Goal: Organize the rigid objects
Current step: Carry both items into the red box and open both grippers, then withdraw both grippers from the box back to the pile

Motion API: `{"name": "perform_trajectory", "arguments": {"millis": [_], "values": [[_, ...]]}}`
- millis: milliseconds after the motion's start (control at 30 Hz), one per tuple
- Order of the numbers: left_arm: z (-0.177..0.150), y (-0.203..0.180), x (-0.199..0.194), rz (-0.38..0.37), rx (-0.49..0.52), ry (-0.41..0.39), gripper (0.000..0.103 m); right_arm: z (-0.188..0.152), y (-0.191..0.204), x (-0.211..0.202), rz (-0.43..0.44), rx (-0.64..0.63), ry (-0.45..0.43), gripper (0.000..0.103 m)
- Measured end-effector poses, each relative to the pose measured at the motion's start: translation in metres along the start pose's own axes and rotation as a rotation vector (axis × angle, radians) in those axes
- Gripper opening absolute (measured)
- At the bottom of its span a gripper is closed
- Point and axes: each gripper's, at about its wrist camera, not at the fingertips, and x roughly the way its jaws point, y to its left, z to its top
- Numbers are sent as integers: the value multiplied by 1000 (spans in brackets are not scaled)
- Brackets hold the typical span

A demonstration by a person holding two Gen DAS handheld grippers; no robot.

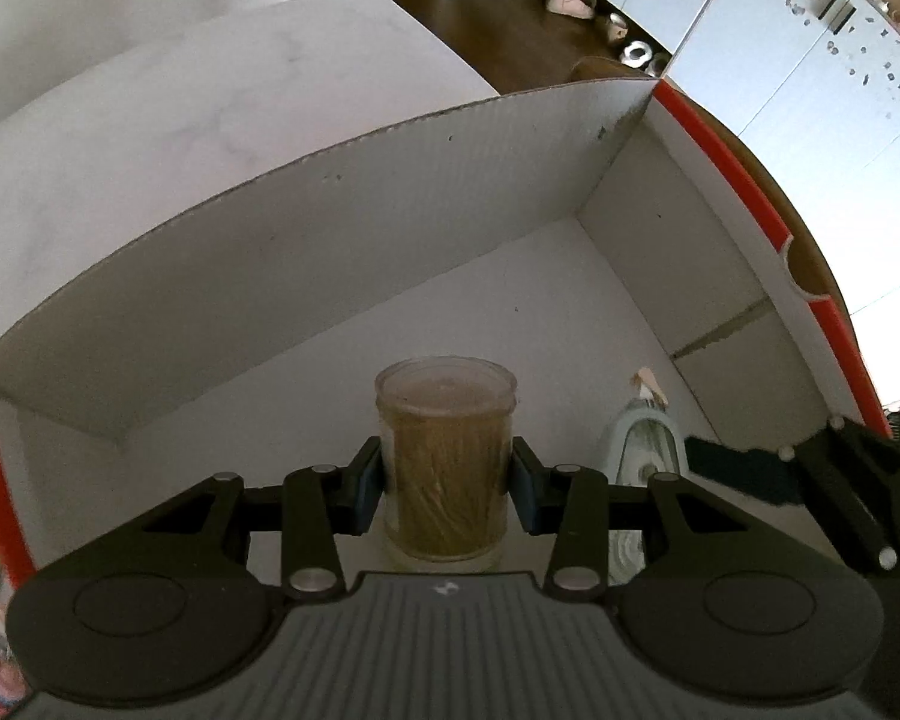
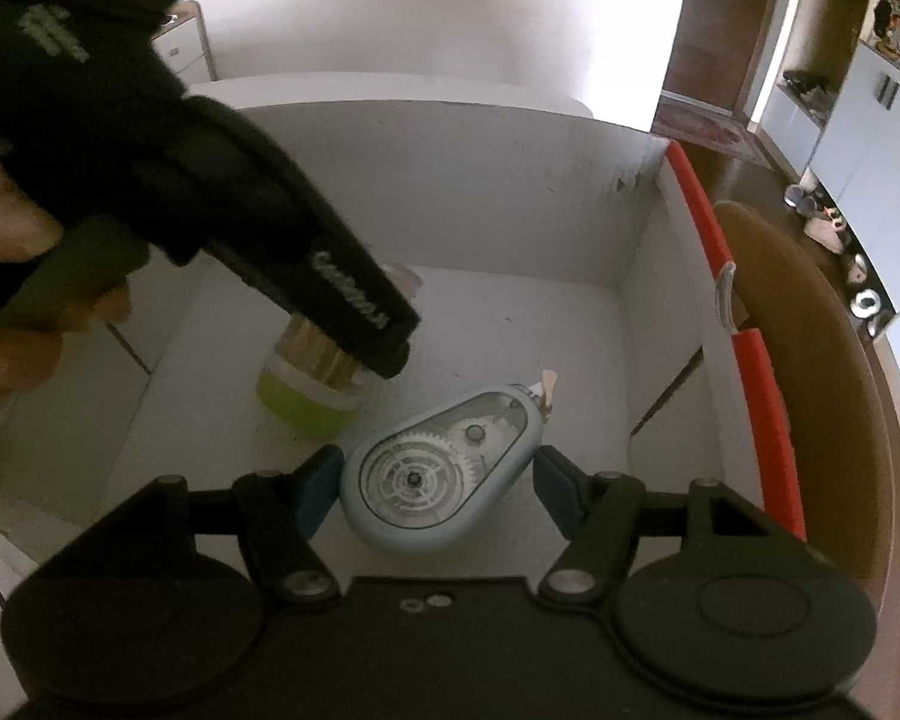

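Clear toothpick jar [image 1: 447, 468] in L claw [image 1: 447, 483], over box [image 1: 330, 228].

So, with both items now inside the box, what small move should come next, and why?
Probably open the left tool and lift it away. Its fingers are shut on the toothpick jar, which appears to stand upright on the white box floor. The right tool is open around the correction tape, lying flat beside it.
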Motion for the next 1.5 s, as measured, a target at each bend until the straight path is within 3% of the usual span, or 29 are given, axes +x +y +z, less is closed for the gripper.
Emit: {"name": "perform_trajectory", "arguments": {"millis": [467,667,1067,1200,1500], "values": [[-7,8,4,13,-19,16,42,-2,-2,-4,-19,73,47,69],[-12,-9,0,20,-9,-5,43,-1,-3,-10,-15,85,25,71],[-27,-6,-44,40,-37,-123,45,-5,-10,-44,29,105,-42,81],[-41,-8,-68,57,-32,-193,58,0,-18,-54,49,121,-75,84],[-71,-4,-114,33,-47,-304,61,1,-4,-88,82,110,-149,91]]}}
